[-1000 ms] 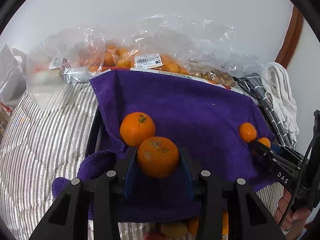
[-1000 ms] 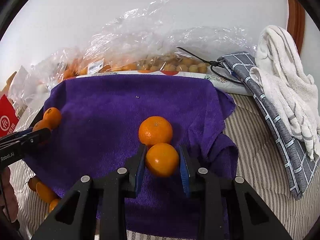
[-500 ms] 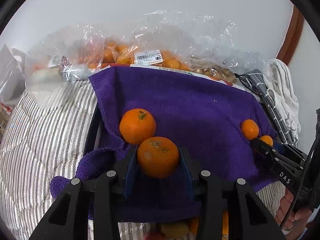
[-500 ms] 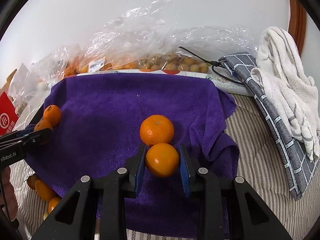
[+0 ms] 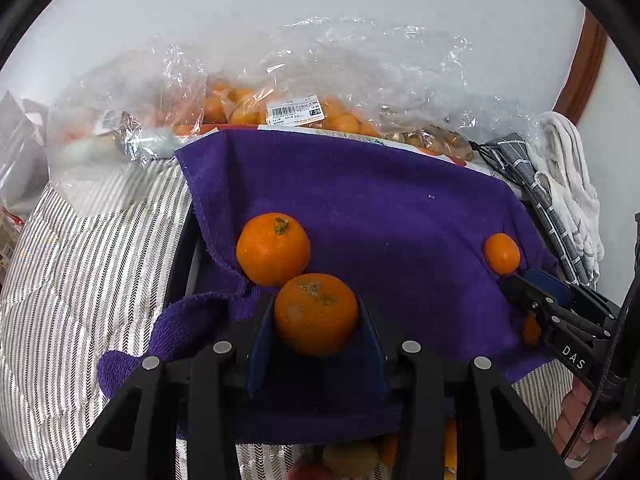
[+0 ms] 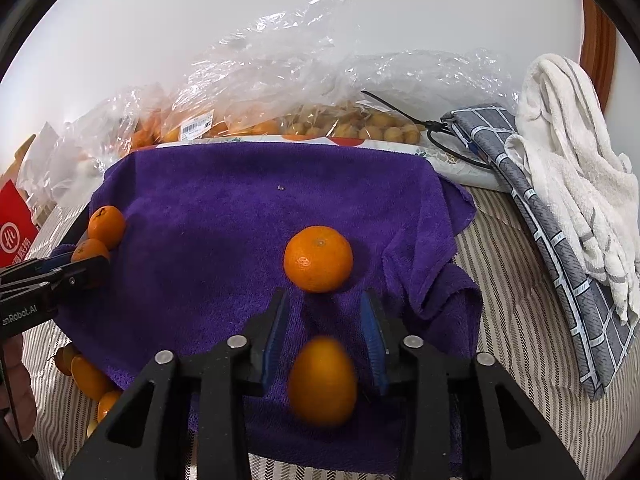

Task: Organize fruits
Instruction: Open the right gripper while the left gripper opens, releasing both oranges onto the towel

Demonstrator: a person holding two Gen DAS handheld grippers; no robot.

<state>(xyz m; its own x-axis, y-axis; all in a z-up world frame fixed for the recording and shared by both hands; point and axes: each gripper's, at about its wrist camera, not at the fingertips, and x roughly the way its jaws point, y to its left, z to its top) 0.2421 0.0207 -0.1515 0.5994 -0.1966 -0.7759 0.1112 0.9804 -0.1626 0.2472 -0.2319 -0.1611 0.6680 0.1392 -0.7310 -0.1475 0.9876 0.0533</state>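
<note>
A purple towel [image 5: 380, 216] [image 6: 224, 220] lies spread over a striped bed. My left gripper [image 5: 316, 312] is shut on an orange [image 5: 316, 314], just behind another orange [image 5: 273, 249] on the towel's left part. My right gripper [image 6: 324, 308] is open; a blurred orange [image 6: 322, 382] sits loose low between its fingers, behind the pads. Another orange [image 6: 318, 259] rests on the towel just ahead. In the left wrist view the right gripper [image 5: 532, 292] shows at the right beside a small orange [image 5: 501, 253].
Clear plastic bags of oranges [image 5: 280, 112] and small yellow fruit [image 6: 360, 126] lie along the wall. Grey checked cloth [image 6: 560, 240] and white towel [image 6: 568, 168] lie at the right. Several loose oranges [image 6: 90, 376] lie off the towel's front left. A red packet [image 6: 14, 232] is at far left.
My right gripper has opened and its orange has dropped back, blurred, between the fingers. The left gripper still holds its orange and has edged closer to the neighbouring orange.
</note>
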